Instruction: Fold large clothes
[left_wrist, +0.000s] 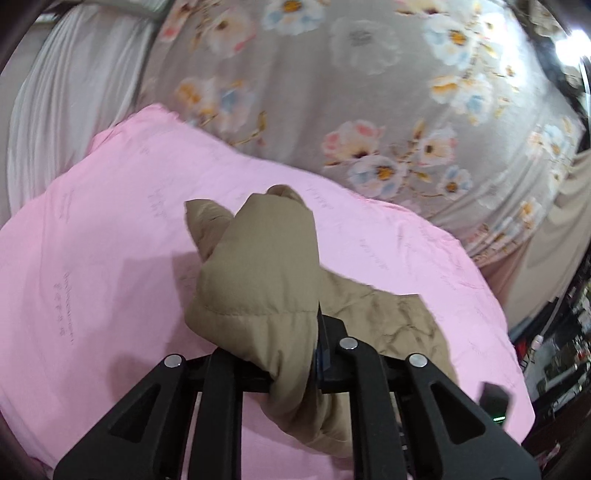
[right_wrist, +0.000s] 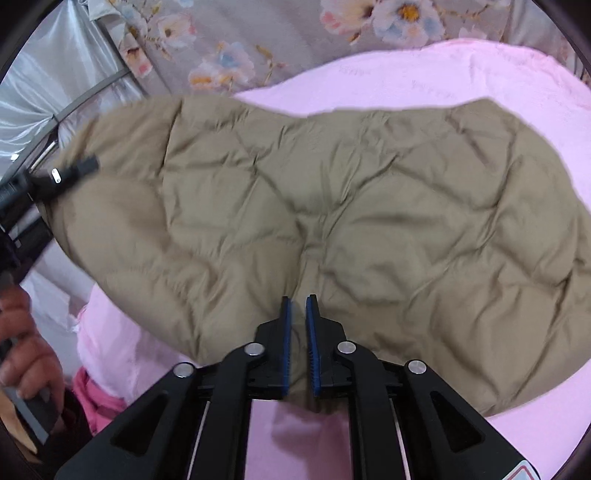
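A tan quilted puffer jacket (right_wrist: 332, 206) lies spread over a pink blanket (right_wrist: 461, 70). My right gripper (right_wrist: 298, 306) is shut on the jacket's near edge, with fabric pinched between the blue pads (right_wrist: 286, 332). My left gripper (left_wrist: 295, 332) is shut on another part of the jacket (left_wrist: 258, 266) and holds a thick bunched fold lifted above the pink blanket (left_wrist: 92, 258). The fold hides its left finger. In the right wrist view the left gripper (right_wrist: 79, 168) shows at the jacket's far left end.
A grey floral bedsheet (left_wrist: 369, 92) covers the bed beyond the blanket. A white curtain (left_wrist: 66, 92) hangs at the left. A person's hand (right_wrist: 26, 350) holds the left gripper's handle. Dark cluttered shelves (left_wrist: 554, 350) stand at the right.
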